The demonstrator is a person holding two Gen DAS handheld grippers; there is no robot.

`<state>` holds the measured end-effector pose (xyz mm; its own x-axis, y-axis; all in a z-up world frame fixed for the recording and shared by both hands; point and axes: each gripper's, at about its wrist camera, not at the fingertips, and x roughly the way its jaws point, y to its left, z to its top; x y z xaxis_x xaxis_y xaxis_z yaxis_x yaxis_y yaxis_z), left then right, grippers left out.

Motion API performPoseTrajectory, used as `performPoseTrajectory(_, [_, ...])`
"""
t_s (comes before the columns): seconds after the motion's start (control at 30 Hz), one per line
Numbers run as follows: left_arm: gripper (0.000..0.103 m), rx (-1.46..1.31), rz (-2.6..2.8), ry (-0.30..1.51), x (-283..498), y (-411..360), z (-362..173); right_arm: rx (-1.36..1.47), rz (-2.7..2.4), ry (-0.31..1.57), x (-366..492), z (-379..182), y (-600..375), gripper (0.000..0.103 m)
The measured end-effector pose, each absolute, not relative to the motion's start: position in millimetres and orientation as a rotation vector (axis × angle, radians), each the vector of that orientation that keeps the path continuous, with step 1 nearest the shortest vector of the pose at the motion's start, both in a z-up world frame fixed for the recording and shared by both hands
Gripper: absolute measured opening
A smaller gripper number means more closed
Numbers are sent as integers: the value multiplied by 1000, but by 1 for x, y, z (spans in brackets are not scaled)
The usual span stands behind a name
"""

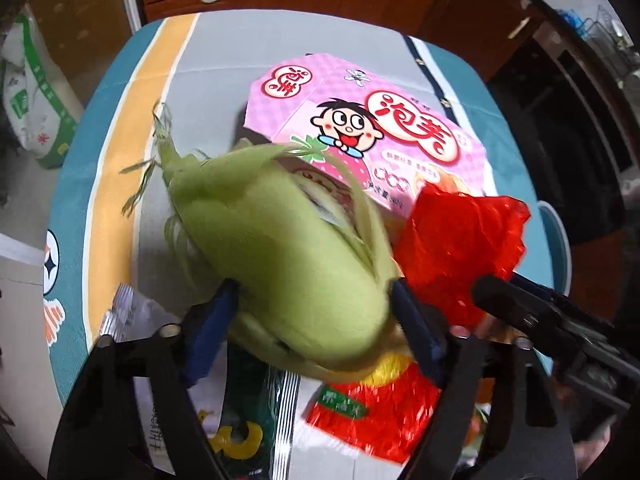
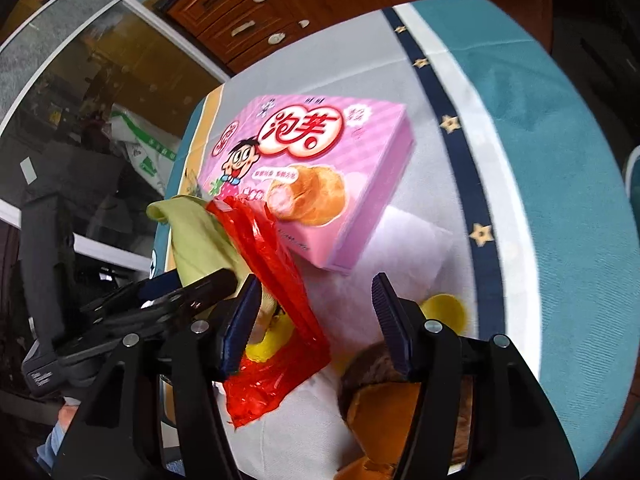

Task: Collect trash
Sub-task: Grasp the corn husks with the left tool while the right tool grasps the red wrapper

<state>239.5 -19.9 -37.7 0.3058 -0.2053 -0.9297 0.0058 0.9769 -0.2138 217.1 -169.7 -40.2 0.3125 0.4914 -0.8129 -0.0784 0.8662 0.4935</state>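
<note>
Corn husk (image 1: 288, 248) clamped in left gripper (image 1: 316, 320), right gripper (image 2: 316, 316) open over red bag (image 2: 272, 280), pink box (image 2: 320, 168) (reads 泡芙) mid-table (image 2: 540, 128).

A table (image 2: 560, 128) covered by a teal cloth with a grey centre, a yellow stripe and a navy band of gold stars fills both views. Beyond its far edge stands a brown wooden chest of drawers (image 2: 248, 12) with pale handles. Left of that runs a white-framed glass sliding door (image 2: 80, 52). A white and green sack (image 1: 36, 92) sits on the floor beside the table's left edge.
</note>
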Motion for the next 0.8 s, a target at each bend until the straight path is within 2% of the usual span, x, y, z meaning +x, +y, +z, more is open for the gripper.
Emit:
performPoseTrajectory(0.13, [69,-158,-185,1267,225,-15,-29,416,422,1217,216,-45,-158,55])
performPoseTrajectory(0.2, [74,-170,-167,1268,229,-16,-29,398,414,1195,215,-42,-155,33])
performPoseTrajectory(0.23, [76,-174,-163,1272,231,-18,-30,377,396,1188,215,-40,-153,10])
performPoseTrajectory(0.43, [90,-173,-79,1282,249,-35,-40,391,362,1127,201,-21,-167,9])
performPoseTrajectory(0.5, [90,-156,-68,1278,252,-40,-46,400,345,1114,197,-16,-176,9])
performPoseTrajectory(0.53, [84,-152,-74,1270,252,-40,-46,403,335,1111,195,-15,-180,9])
performPoseTrajectory(0.6, [52,-136,-118,1239,245,-42,-41,409,322,1112,194,-15,-183,9])
performPoseTrajectory(0.67, [39,-118,-157,1221,234,-40,-31,414,313,1112,192,-16,-187,8])
performPoseTrajectory(0.8, [31,-55,-188,1188,207,-29,-14,425,321,1087,188,-9,-189,8])
